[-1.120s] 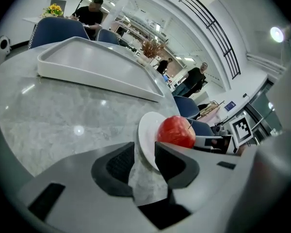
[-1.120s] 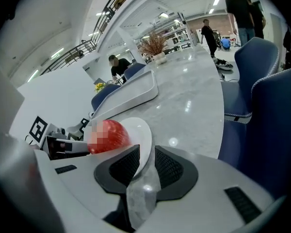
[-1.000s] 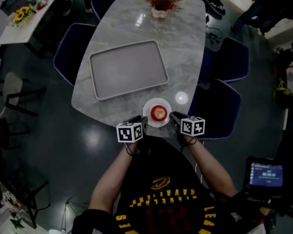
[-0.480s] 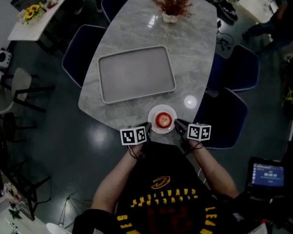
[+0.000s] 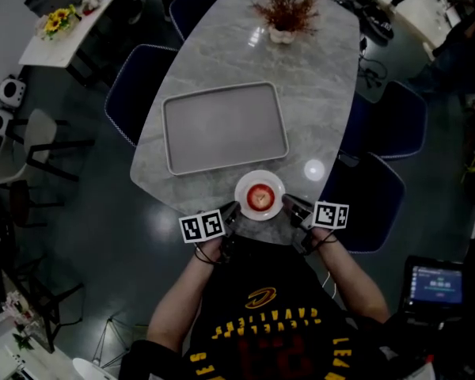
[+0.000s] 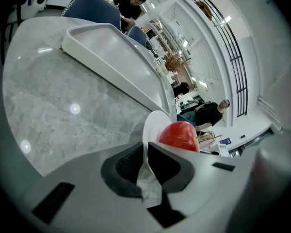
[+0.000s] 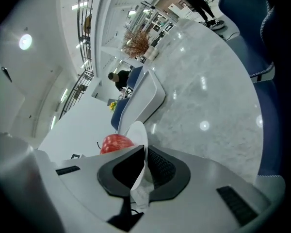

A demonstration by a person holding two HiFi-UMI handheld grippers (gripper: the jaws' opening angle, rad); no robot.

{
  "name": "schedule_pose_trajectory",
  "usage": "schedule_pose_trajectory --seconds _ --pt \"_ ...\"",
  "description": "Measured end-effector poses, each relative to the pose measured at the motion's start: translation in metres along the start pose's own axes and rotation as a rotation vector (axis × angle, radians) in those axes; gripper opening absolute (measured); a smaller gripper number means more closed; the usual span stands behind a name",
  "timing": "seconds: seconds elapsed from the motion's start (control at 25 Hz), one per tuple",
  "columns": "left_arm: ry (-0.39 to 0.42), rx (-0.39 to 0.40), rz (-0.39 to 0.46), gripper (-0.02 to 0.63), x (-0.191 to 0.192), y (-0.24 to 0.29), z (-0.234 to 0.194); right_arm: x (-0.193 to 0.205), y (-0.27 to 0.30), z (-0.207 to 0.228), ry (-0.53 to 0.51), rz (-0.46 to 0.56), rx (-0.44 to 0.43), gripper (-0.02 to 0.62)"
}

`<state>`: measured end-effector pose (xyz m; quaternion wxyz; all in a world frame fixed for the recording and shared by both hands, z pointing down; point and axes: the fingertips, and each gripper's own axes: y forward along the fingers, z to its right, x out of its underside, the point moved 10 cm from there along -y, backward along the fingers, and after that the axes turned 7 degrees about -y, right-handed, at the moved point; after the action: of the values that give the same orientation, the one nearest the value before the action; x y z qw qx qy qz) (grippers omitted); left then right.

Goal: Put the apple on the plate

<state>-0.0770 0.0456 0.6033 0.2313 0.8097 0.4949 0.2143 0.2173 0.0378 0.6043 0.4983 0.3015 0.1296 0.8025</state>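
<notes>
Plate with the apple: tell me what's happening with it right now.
A person holds a gripper in each hand, one on either side of the white plate, which is at the near edge of the marble table. The red apple already sits on the plate. The left gripper is closing its jaws on the plate's rim. The right gripper has the opposite rim pinched between its jaws. A grey tray lies just beyond.

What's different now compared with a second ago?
Both tools came in from either side onto the rim of the plate. The left tool is closing its jaws with the rim between them; the right tool pinches the opposite edge. The apple stayed on the plate, and the tray stayed put.
</notes>
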Motion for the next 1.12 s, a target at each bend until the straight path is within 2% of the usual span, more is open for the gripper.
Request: schedule_pose_trajectory --seconds 0.28,0.44,0.52,0.64,0.72,0.92,1.12 --pt "-0.056 0.082 0.102 0.031 -0.029 -0.026 0.010 -0.028 0.017 -0.032 0.020 0.049 -0.145 0.029" --pt "-0.102 0.126 0.173 0.028 -0.056 -0.036 0.015 -0.053 0.032 -0.045 0.013 0.050 -0.162 0.028" --pt "-0.108 0.139 0.198 0.027 -0.069 -0.041 0.015 -0.058 0.037 -0.050 0.059 0.045 -0.138 0.026" --pt "-0.111 0.160 0.231 0.026 -0.083 -0.050 0.019 -0.069 0.044 -0.060 0.040 0.056 -0.166 0.025" --pt "-0.113 0.178 0.251 0.025 -0.093 -0.055 0.023 -0.073 0.045 -0.062 0.090 0.046 -0.120 0.025" --pt "-0.101 0.205 0.290 0.025 -0.134 -0.055 0.027 -0.111 0.077 -0.070 -0.003 0.083 -0.226 0.025" --pt "-0.094 0.223 0.320 0.023 -0.162 -0.061 0.032 -0.130 0.093 -0.080 -0.010 0.103 -0.218 0.025"
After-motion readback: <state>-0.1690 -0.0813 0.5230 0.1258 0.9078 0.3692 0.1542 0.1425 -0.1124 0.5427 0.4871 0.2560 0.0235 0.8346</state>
